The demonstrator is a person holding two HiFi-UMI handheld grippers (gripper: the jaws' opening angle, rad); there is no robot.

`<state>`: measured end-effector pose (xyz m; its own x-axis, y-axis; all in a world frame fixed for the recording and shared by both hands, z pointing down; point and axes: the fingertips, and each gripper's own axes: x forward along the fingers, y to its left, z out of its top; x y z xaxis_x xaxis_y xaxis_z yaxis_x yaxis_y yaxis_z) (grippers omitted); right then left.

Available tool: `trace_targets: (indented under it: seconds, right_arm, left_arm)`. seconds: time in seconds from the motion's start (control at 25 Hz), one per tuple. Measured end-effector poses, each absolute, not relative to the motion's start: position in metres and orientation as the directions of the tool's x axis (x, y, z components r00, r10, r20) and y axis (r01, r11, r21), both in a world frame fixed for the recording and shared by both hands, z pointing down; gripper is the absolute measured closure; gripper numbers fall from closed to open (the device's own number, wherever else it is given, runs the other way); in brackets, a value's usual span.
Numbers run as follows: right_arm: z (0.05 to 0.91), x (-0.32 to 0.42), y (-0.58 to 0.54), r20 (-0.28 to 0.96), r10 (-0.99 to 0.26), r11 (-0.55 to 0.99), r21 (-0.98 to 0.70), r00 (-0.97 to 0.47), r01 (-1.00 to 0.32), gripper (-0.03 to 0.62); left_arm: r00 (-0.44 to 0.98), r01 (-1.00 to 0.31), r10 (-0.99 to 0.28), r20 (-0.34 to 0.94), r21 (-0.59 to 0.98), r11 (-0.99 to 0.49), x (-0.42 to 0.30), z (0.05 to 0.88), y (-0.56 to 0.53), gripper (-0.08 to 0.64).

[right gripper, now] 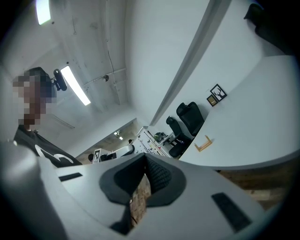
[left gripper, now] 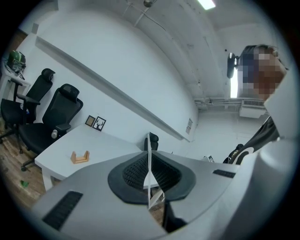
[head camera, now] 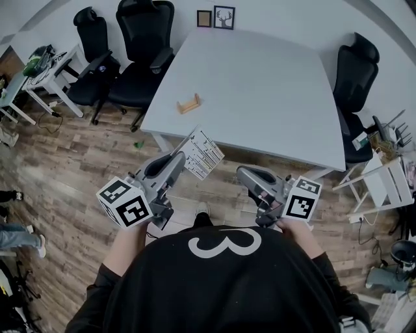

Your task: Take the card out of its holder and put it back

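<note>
A white printed card point(head camera: 203, 155) is clamped by its edge in my left gripper point(head camera: 177, 158), held in the air over the wood floor in front of the white table point(head camera: 260, 91). In the left gripper view the card point(left gripper: 149, 164) shows edge-on between the black pads. The small wooden holder point(head camera: 189, 103) stands empty near the table's front left corner, well apart from both grippers; it also shows as the holder point(left gripper: 80, 157) and the holder point(right gripper: 203, 143). My right gripper point(head camera: 244, 173) is shut with nothing in it, level with the left one.
Black office chairs point(head camera: 140, 45) stand at the table's left, another chair point(head camera: 354, 71) at its right. Two framed pictures point(head camera: 224, 17) lean at the table's far edge. A white rack point(head camera: 390, 179) is at the right, a small desk point(head camera: 55, 78) at the left.
</note>
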<state>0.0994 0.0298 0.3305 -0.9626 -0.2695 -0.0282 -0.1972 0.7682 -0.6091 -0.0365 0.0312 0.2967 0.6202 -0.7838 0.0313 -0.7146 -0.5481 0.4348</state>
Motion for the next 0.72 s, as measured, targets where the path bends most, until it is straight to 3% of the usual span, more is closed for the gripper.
trace_targets:
  seconds: [0.72]
  right_arm:
    - [0.341,0.113,0.031,-0.046,-0.278,0.761,-0.62,-0.959,-0.191,0.583]
  left_arm:
    - [0.592,-0.758,-0.804,0.052,0.375,-0.534,-0.036,0.301,0.037,0.534]
